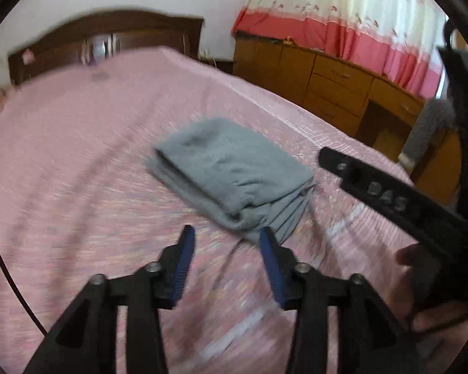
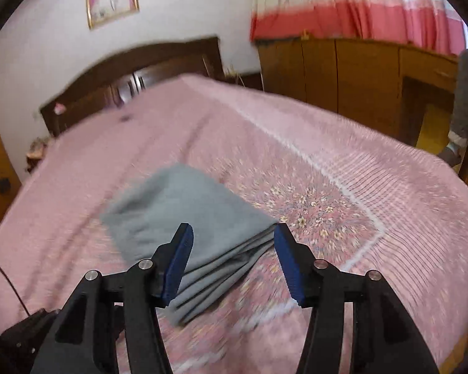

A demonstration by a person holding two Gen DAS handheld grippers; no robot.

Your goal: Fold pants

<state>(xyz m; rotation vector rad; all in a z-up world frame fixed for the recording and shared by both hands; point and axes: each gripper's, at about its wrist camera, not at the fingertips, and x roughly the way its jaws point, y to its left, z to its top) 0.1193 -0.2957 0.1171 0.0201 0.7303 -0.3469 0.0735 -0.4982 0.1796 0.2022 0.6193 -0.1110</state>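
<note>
The grey pants point(image 1: 231, 171) lie folded into a compact stack on the pink bedspread point(image 1: 78, 171). My left gripper point(image 1: 226, 233) is open and empty, just short of the stack's near edge. In the right wrist view the folded pants point(image 2: 187, 224) lie under and ahead of my right gripper point(image 2: 232, 230), which is open and empty with its left finger over the layered edge. The right gripper's body point(image 1: 399, 199) shows at the right of the left wrist view.
The bed has a dark wooden headboard point(image 2: 134, 71) at the far end. A wooden dresser point(image 1: 327, 78) stands along the wall beyond the bed's right side, under a red and white curtain point(image 2: 358, 6). A grey garment point(image 1: 427, 127) hangs at the right.
</note>
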